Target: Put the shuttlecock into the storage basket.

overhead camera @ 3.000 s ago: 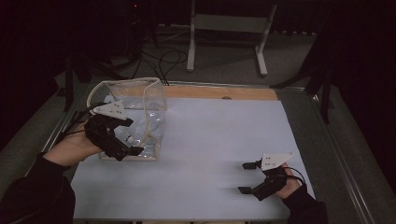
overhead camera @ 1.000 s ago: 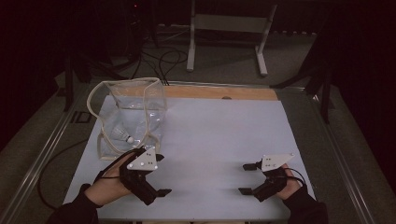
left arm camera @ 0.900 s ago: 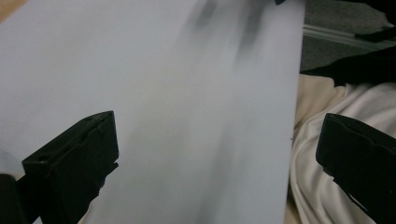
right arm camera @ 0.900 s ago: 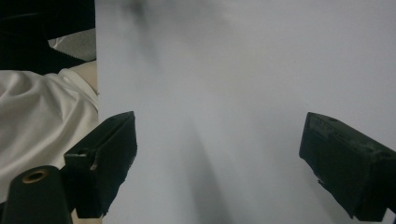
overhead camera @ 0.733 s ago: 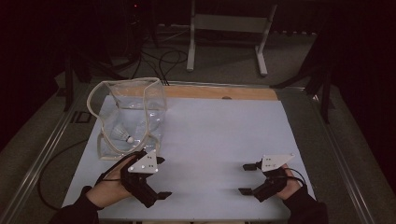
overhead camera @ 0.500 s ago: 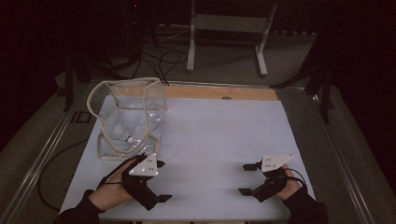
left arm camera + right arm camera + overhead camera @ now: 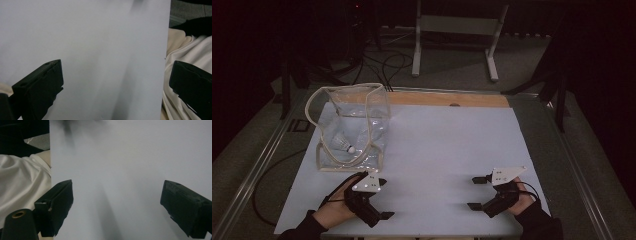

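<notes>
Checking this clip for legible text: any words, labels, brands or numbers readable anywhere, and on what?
None can be read.
The white plates on the left gripper and right gripper carry only small dark dots, no lettering.
The clear bag and the shuttlecock inside it show no print.
The white table sheet is blank.

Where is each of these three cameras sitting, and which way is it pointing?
High view: above the person's side, looking forward and down at the white table, the clear bag with a shuttlecock, both hands, left gripper and right gripper.
Left gripper view: rides the left gripper, looking along its open jaws at the table; pale clothing at right.
Right gripper view: the same on the right gripper, open jaws over the table.
Shared: the white tabletop.
</notes>
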`<control>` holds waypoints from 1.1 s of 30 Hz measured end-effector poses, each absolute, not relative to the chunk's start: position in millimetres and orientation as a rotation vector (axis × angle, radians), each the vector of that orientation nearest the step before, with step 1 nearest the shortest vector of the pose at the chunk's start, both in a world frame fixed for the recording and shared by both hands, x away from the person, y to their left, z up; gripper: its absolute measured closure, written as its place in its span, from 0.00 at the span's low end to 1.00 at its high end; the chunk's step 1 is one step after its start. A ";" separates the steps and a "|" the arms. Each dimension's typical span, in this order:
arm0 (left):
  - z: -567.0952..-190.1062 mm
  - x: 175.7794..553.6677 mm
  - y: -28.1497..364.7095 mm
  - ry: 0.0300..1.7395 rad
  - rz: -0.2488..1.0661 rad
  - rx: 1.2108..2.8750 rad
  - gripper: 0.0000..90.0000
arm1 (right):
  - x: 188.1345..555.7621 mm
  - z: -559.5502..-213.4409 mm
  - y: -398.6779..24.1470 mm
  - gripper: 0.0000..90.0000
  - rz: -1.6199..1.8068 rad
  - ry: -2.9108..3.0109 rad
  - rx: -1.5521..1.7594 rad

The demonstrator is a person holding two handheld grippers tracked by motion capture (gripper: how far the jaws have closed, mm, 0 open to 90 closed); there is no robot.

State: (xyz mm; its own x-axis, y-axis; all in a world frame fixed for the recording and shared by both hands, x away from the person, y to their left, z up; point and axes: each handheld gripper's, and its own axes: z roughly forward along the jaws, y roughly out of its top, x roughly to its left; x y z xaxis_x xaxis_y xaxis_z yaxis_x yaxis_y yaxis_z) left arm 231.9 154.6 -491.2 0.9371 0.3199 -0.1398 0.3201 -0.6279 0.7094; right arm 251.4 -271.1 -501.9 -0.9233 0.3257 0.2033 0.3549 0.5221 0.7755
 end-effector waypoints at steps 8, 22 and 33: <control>-502.6 234.1 165.9 0.489 0.000 2.267 0.00 | 250.2 -505.1 -272.1 0.12 -1.382 -2.722 -0.612; -520.0 235.6 191.2 0.607 0.029 2.227 0.00 | 249.3 -509.2 -273.6 0.12 -1.382 -2.727 -0.627; -526.5 232.9 197.2 0.606 0.048 2.175 0.00 | 249.9 -512.7 -271.6 0.12 -1.370 -2.731 -0.620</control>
